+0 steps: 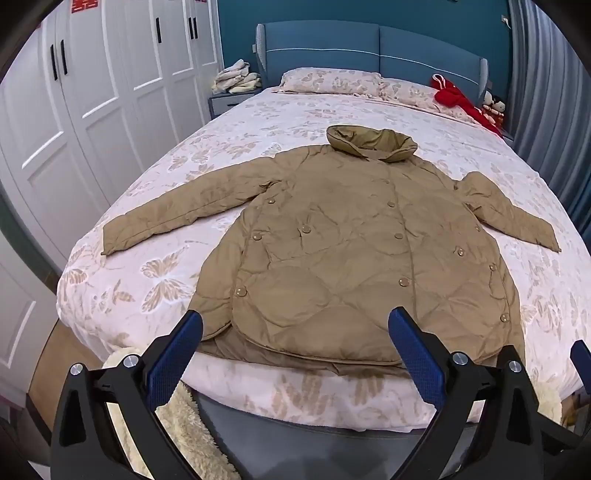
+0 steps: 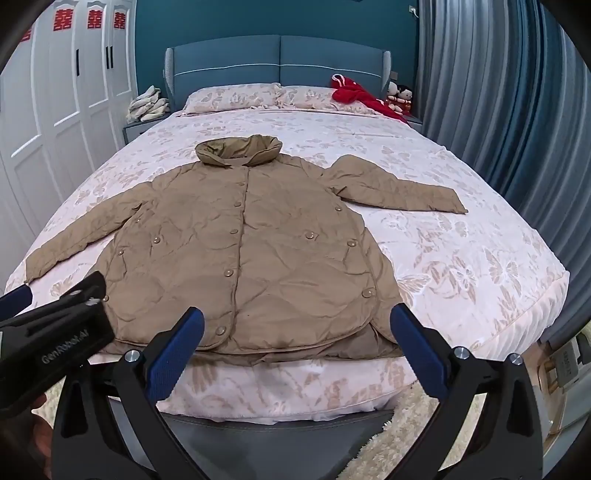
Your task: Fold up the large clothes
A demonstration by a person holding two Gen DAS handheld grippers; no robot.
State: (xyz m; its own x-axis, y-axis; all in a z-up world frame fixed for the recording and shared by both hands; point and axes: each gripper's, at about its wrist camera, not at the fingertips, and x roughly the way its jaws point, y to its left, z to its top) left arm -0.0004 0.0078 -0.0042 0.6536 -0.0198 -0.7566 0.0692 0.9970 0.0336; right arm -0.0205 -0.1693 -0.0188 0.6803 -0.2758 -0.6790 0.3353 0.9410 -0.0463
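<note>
Teal wall (image 2: pixel 258 18), white wardrobes (image 1: pixel 92 92), blue curtain (image 2: pixel 498 110), perhaps wooden floor (image 1: pixel 48 369)

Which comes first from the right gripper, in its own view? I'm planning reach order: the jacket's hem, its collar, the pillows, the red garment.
From the right gripper, which is open:
1. Jacket hem, just ahead at the bed's foot.
2. Collar, mid-bed, slightly left.
3. Pillows and red garment, both at the headboard; too close to call.
</note>
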